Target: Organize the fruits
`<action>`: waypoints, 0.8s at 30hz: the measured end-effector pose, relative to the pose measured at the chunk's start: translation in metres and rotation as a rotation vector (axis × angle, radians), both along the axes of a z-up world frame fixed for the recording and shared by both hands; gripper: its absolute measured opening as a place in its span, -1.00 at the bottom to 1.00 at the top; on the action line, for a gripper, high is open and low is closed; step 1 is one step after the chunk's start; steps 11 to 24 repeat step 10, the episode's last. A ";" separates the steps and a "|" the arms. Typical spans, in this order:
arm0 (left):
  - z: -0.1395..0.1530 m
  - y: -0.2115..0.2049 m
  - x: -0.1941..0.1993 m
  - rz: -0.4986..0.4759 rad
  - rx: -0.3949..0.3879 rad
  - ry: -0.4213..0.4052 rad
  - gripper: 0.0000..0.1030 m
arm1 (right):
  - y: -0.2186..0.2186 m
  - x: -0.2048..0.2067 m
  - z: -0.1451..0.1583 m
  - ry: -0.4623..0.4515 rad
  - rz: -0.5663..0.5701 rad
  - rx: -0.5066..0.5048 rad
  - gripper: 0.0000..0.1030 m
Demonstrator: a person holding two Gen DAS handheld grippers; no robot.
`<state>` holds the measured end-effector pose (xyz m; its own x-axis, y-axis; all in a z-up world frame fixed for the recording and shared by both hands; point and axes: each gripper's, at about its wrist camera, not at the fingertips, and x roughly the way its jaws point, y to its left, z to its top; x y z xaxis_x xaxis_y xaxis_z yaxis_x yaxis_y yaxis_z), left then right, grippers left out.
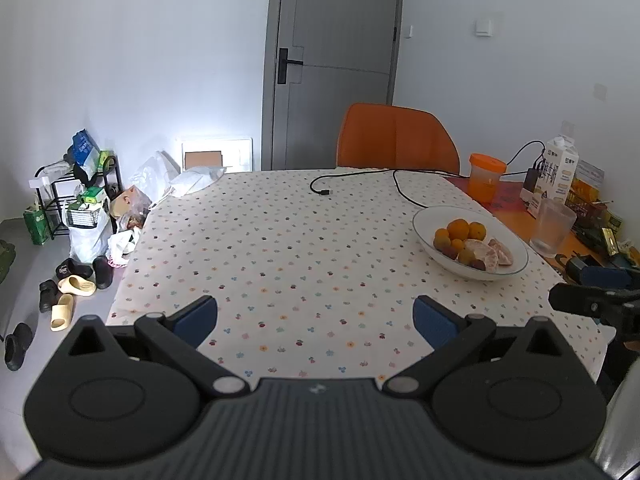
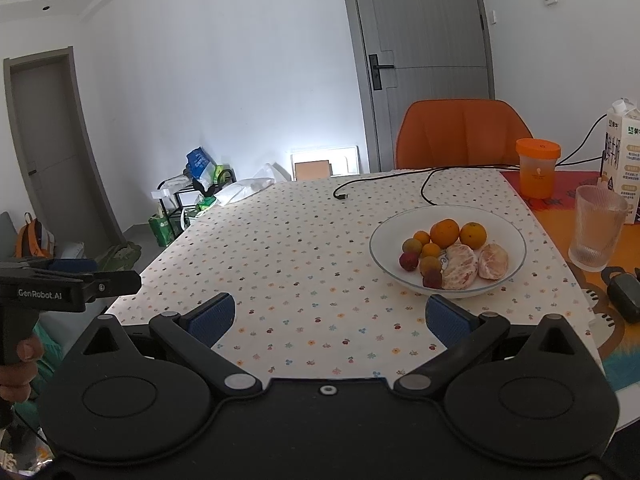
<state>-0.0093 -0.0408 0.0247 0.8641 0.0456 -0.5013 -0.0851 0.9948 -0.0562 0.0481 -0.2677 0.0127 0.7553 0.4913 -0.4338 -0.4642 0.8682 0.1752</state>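
Note:
A white bowl (image 2: 384, 258) (image 1: 424, 220) stands on the dotted tablecloth (image 2: 300, 248) at the right side of the table. In it lie oranges (image 2: 445, 233) (image 1: 458, 229), two peeled citrus halves (image 2: 460, 267) (image 1: 482, 254) and several small red and green-yellow fruits (image 2: 409, 261). My left gripper (image 1: 315, 318) hovers open over the near edge, well left of the bowl, with nothing between its blue pads. My right gripper (image 2: 330, 317) is open too, empty, with the bowl just beyond its right finger (image 2: 446, 322).
A ribbed glass (image 2: 597, 227), an orange lidded jar (image 2: 537, 168), a milk carton (image 2: 622, 160) and a black cable (image 2: 424, 184) lie right and behind. An orange chair (image 2: 464, 136) stands at the far side. Shoes and bags clutter the floor at left (image 1: 72, 276).

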 end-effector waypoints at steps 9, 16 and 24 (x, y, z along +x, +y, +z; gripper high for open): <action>0.001 0.000 -0.001 0.005 0.003 -0.004 1.00 | 0.001 0.000 0.000 0.000 0.002 -0.003 1.00; 0.001 0.000 -0.001 0.006 0.004 -0.003 1.00 | 0.001 0.000 0.000 0.001 0.000 -0.004 1.00; 0.001 0.000 -0.001 0.006 0.004 -0.003 1.00 | 0.001 0.000 0.000 0.001 0.000 -0.004 1.00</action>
